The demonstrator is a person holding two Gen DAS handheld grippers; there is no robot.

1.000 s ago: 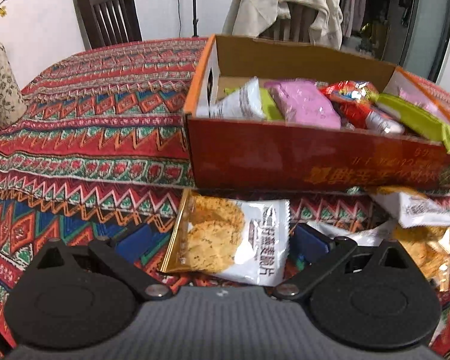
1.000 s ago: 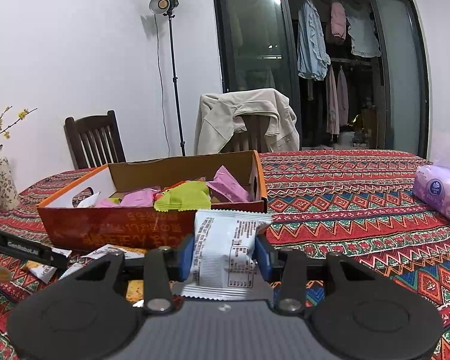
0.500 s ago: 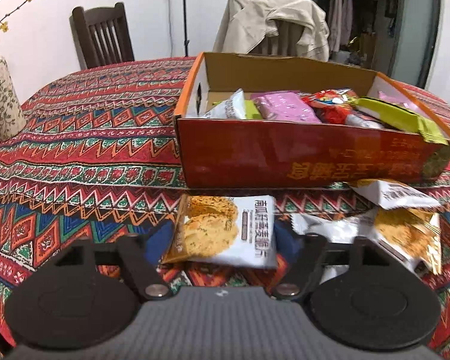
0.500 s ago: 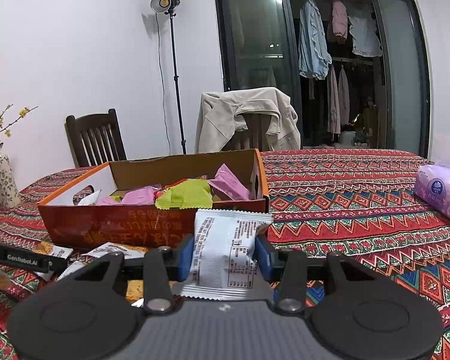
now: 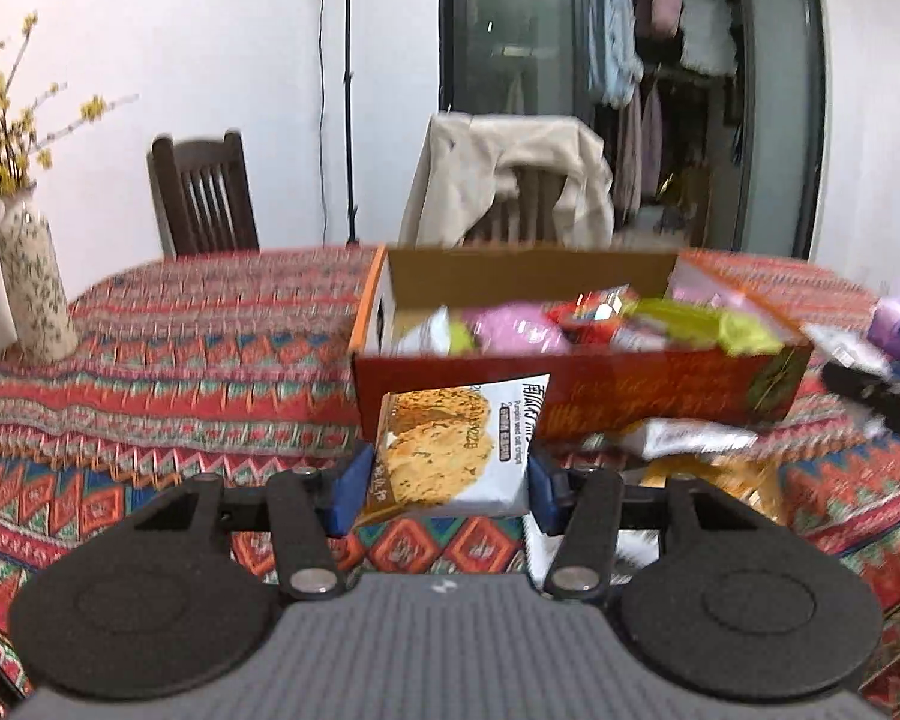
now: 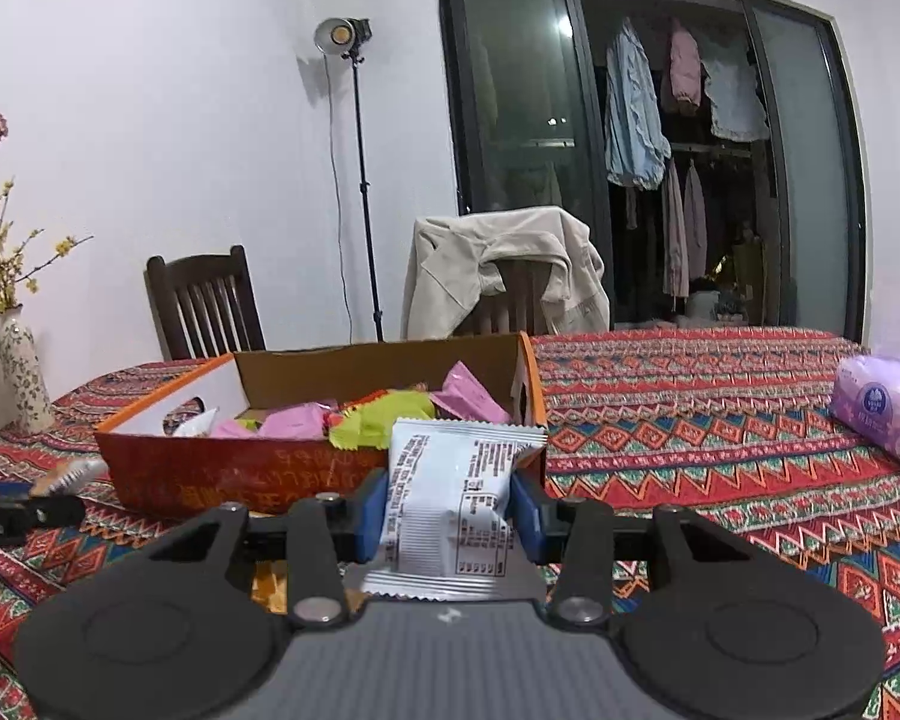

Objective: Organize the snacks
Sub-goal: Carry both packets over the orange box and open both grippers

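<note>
The left tool (image 5: 444, 483) has just been closing its jaws, and now the blue pads pinch a cracker packet (image 5: 459, 450) from both sides; a second ago that packet lay flat on the desk (image 5: 168, 360) between wide-open fingers. It now hangs clear of the cloth, tilted up in front of the red front wall of the snack box (image 5: 630, 402). The pick is therefore done, by the look of it, and what remains for this packet is the carry over the wall and the drop among the snacks already inside.

The right tool (image 6: 447, 516) is clamped on a white snack packet (image 6: 450, 498), just as in the earlier views, and waits just before the box's near right corner.

Going left to right in the left view: a vase (image 5: 33, 294) stands well apart at the desk's far left, with bare cloth between it and the box. The front wall is the edge to clear, so the packet likely needs more height. Loose packets (image 5: 690, 441) lie against the wall to the right, and the right tool's dark body sits beyond them, so the freer room is probably on the left half of the box.
</note>
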